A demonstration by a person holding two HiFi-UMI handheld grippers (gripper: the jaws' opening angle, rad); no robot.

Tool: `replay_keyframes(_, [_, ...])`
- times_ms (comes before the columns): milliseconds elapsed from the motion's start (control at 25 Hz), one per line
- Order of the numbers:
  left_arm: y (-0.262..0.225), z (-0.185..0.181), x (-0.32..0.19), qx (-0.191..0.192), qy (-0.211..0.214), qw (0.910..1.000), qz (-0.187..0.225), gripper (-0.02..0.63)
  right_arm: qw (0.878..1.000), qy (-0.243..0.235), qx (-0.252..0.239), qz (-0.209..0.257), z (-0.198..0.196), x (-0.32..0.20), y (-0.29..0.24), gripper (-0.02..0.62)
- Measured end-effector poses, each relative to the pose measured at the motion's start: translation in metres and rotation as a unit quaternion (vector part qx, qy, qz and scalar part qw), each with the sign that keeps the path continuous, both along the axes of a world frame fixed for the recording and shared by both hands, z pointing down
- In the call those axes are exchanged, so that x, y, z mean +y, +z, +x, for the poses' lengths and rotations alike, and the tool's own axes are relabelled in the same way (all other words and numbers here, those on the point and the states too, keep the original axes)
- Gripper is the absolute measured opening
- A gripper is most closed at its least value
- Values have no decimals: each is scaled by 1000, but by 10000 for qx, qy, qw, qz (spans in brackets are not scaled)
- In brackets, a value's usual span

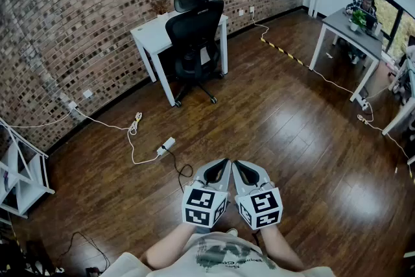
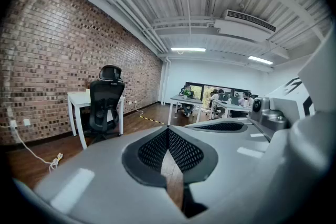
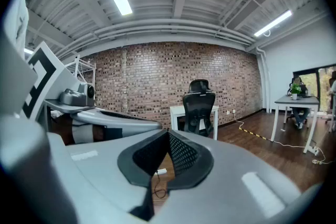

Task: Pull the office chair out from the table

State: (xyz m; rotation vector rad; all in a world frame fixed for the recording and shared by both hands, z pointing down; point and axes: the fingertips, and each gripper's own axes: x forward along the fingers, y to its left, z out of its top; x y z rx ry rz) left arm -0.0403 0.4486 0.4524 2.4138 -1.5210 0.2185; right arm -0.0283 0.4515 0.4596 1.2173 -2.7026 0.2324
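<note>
At the white table (image 1: 148, 34), the head view shows the office chair (image 1: 192, 36) tucked in, with the left gripper (image 1: 224, 163) and right gripper (image 1: 237, 164) well apart from that table. The left gripper view shows its jaws clenched on nothing. The right gripper view shows its jaws likewise clenched and empty.

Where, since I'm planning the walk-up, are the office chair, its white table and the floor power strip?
office chair (image 1: 193, 26): head view, on the black backrest.
white table (image 1: 146, 33): head view, on the bare tabletop left of the chair.
power strip (image 1: 166, 144): head view, on its white body.
</note>
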Motion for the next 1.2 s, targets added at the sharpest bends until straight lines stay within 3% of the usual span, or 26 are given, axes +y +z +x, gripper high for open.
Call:
replay_keyframes(480, [-6, -2, -31, 13, -134, 9999, 93, 14, 9999, 3, -57, 149, 8, -34, -10, 0])
replay_keyframes(1200, [-4, -32, -206, 276, 8, 9996, -26, 14, 9993, 261, 255, 41, -13, -208, -13, 0])
